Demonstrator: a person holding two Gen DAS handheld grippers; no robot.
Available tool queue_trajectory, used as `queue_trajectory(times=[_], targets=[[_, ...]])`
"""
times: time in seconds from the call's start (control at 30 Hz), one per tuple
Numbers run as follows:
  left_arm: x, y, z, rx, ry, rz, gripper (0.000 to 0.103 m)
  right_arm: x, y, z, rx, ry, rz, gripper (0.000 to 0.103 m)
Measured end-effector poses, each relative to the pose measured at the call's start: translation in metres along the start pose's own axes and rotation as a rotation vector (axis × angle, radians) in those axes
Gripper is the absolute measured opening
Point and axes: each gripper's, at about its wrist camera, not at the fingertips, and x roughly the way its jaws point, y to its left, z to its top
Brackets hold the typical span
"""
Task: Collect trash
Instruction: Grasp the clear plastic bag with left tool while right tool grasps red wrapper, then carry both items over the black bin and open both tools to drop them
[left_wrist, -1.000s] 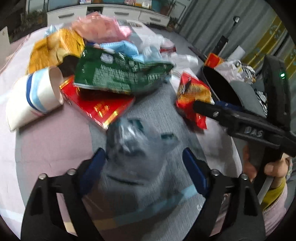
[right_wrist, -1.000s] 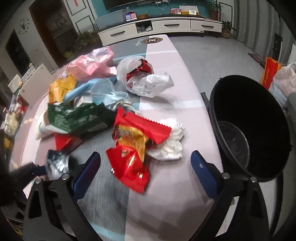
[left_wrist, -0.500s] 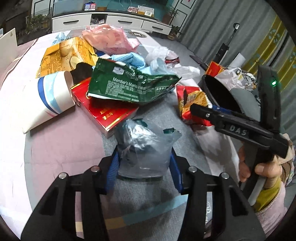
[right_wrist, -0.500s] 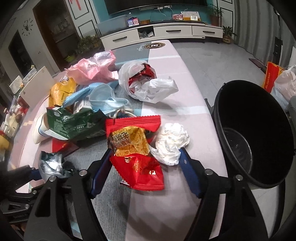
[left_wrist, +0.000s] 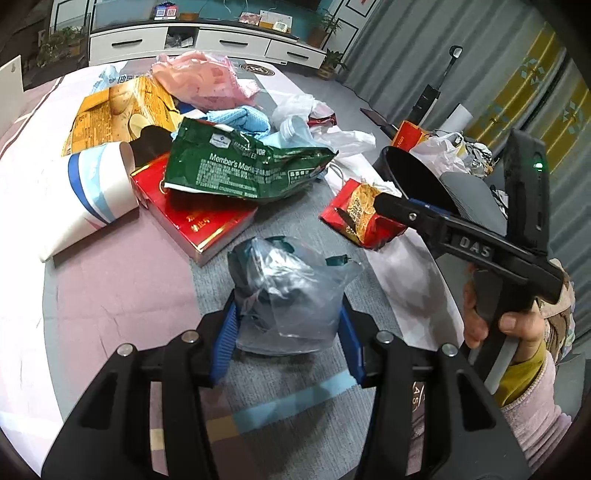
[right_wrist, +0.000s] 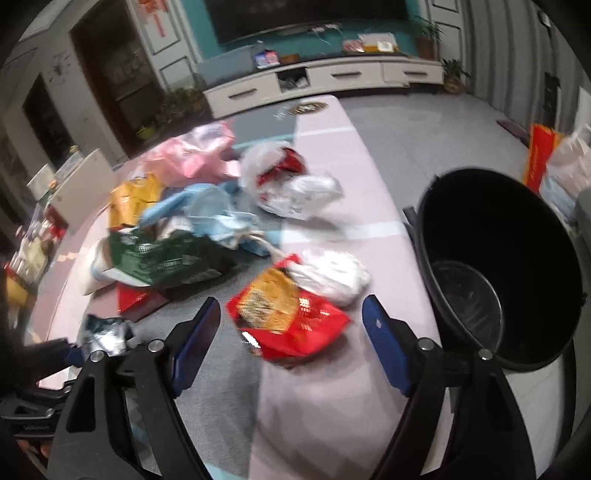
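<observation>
Here, the left claw (left_wrist: 286, 326) grips a crumpled clear plastic bag (left_wrist: 288, 291) on the table (left_wrist: 110, 295), having just closed. The right claw (right_wrist: 291, 332), jaws just widening, straddles a red snack wrapper (right_wrist: 288, 317) lying lengthwise away from it, near the black bin (right_wrist: 498, 258).

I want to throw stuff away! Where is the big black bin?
The round black plastic bin stands at the right of the right wrist view, just past the pink table's edge, nearest the crumpled white tissue.
</observation>
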Motion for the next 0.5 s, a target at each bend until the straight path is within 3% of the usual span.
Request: queue_trajectory(times=[0.13, 0.23, 0.37, 0.5], targets=[[0.002, 0.002, -0.001, -0.006, 0.008, 0.002, 0.051, 0.008, -0.005, -0.004, 0.035, 0.043, -0.039, 0.079], [0.002, 0.002, -0.001, -0.004, 0.009, 0.001, 0.051, 0.014, -0.019, -0.006, 0.120, 0.073, -0.014, 0.077], [0.002, 0.001, -0.001, 0.000, 0.005, 0.003, 0.051, 0.022, -0.027, -0.005, 0.174, 0.087, 0.048, 0.044], [-0.004, 0.000, -0.002, 0.001, -0.005, 0.008, 0.051, 0.022, -0.025, -0.009, 0.208, 0.107, 0.137, 0.039]])
